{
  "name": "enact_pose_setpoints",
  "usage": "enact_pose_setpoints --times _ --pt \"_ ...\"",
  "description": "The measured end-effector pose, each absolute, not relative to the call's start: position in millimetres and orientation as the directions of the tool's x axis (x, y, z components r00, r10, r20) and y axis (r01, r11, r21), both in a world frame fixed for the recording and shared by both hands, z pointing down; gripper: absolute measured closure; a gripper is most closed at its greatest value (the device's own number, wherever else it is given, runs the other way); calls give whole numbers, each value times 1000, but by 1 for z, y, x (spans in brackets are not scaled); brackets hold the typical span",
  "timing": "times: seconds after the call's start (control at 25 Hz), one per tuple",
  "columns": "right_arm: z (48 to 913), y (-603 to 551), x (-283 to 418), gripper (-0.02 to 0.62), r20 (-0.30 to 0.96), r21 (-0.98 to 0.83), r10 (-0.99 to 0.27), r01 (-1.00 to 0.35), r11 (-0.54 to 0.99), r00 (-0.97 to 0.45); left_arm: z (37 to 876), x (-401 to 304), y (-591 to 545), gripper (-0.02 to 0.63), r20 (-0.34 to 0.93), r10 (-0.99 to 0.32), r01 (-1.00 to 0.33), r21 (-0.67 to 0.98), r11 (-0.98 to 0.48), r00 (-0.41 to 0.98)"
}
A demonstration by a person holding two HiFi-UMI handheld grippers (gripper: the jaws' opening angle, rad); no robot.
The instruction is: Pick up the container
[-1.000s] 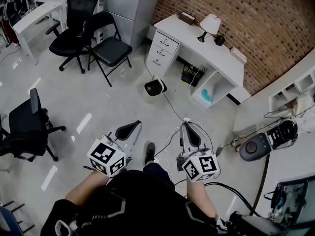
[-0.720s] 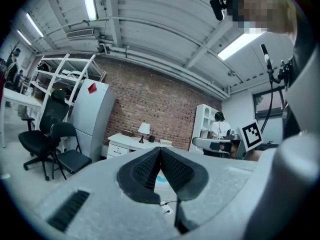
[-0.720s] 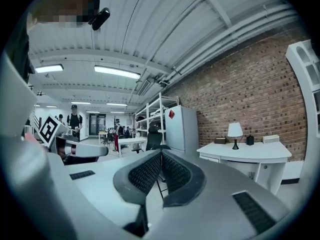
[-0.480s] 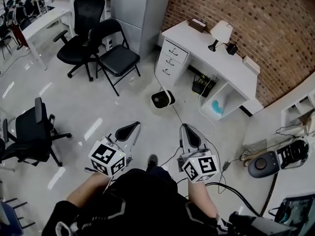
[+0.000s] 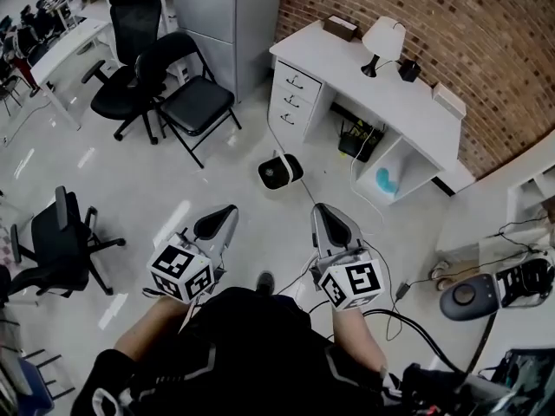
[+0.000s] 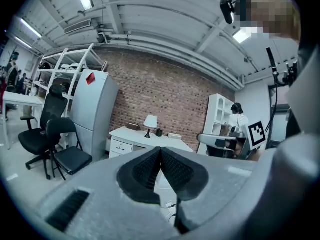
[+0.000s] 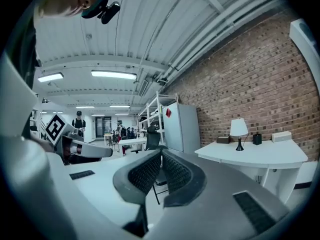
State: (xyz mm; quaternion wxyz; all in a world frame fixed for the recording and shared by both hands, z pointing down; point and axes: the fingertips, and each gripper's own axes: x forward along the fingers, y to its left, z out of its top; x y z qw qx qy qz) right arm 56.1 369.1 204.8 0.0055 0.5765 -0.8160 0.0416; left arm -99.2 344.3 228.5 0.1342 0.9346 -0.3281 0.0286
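Note:
A small white bin with a dark inside (image 5: 279, 172) stands on the floor in front of the white desk (image 5: 373, 89); it looks like the container. Both grippers are held level at waist height, well short of it. My left gripper (image 5: 218, 221) points toward the floor left of the bin, and my right gripper (image 5: 328, 222) points just right of it. In the left gripper view the pads (image 6: 150, 166) meet with nothing between them. The right gripper view shows its pads (image 7: 175, 171) closed together and empty too. Neither gripper view shows the bin.
A lamp (image 5: 381, 40) and small boxes stand on the desk, which backs onto a brick wall. A grey cabinet (image 5: 230, 16), a folding chair (image 5: 186, 89) and office chairs (image 5: 52, 232) stand to the left. Cables (image 5: 381, 258) trail across the floor at the right.
The whole scene has shifted as the person walks across the floor. Both grippers travel along in front of the body and stay shut. The bin sits a little lower in the head view.

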Motion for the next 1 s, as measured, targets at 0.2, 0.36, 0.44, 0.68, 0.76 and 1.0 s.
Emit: enact_pose_setpoints --times 0.2,0.36,0.44,0.68,0.76,1.0 --pt "206 343 94 585 84 -93 -925 -927 362 -370 221 -61 318 597 184 -618 -645 245 -724 764" --pt "209 330 113 586 75 -111 -922 -923 370 -379 221 -40 305 597 214 -611 -647 219 -730 762" --pt "209 325 121 586 63 -118 -925 -923 366 -375 221 -34 300 597 229 -609 -649 200 -734 760" --pt "225 305 131 585 64 -128 -918 -916 381 -391 234 -21 277 597 270 -610 -662 191 -725 745" --pt "233 298 133 584 64 -141 -925 -921 363 -374 241 -18 270 597 271 -598 -652 206 -729 754" --pt "240 265 123 581 89 -108 -932 -933 343 -352 256 -19 232 597 245 -553 -604 259 -754 796"
